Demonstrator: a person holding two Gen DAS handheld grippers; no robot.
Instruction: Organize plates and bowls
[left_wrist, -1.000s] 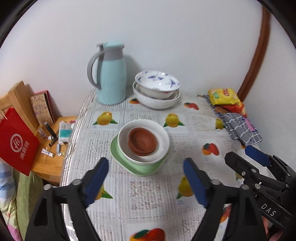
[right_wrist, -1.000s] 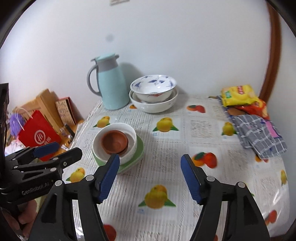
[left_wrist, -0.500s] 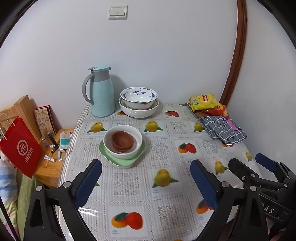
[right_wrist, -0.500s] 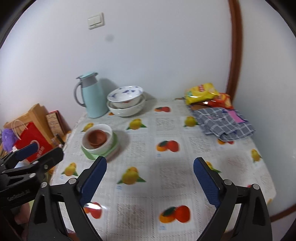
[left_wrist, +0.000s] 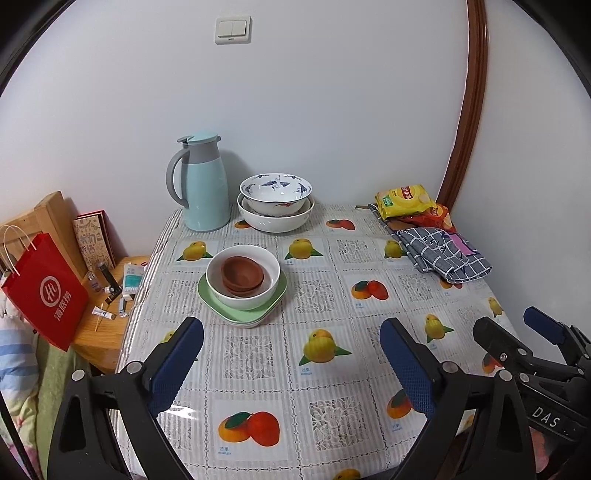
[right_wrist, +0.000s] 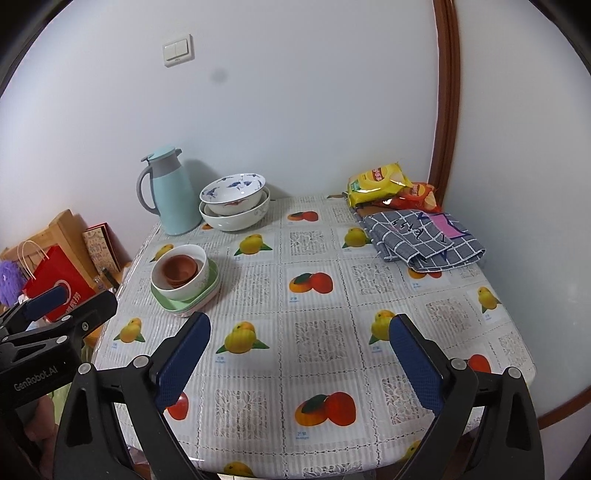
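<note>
Left hand-held gripper (left_wrist: 291, 363), seen from its own wrist camera, has its two blue-padded fingers spread wide with nothing between them, poised above the near part of the fruit-patterned surface (left_wrist: 332, 280). Beyond it, toward the left edge, sits a stack: brown saucers (left_wrist: 242, 277) nested inside a white bowl (left_wrist: 243, 282), which rests on green plates (left_wrist: 242, 304). At the back wall a blue-patterned bowl (left_wrist: 275, 194) sits inside a larger white bowl (left_wrist: 275, 218), just beside a pale blue thermos jug (left_wrist: 201, 182). Snack packets (left_wrist: 406, 199) and a folded checked cloth (left_wrist: 443, 251) lie at the far right; part of the other tool shows at the lower right. From the right wrist camera, the right hand-held gripper (right_wrist: 299, 363) is likewise wide open and empty over the near half of the surface, well apart from the saucer stack (right_wrist: 179, 271) at the left edge. The two nested bowls (right_wrist: 234, 205) stand by the jug (right_wrist: 168, 192); how many green plates lie under the stack is hard to tell. A red paper bag (right_wrist: 61, 288) stands beside the surface.
</note>
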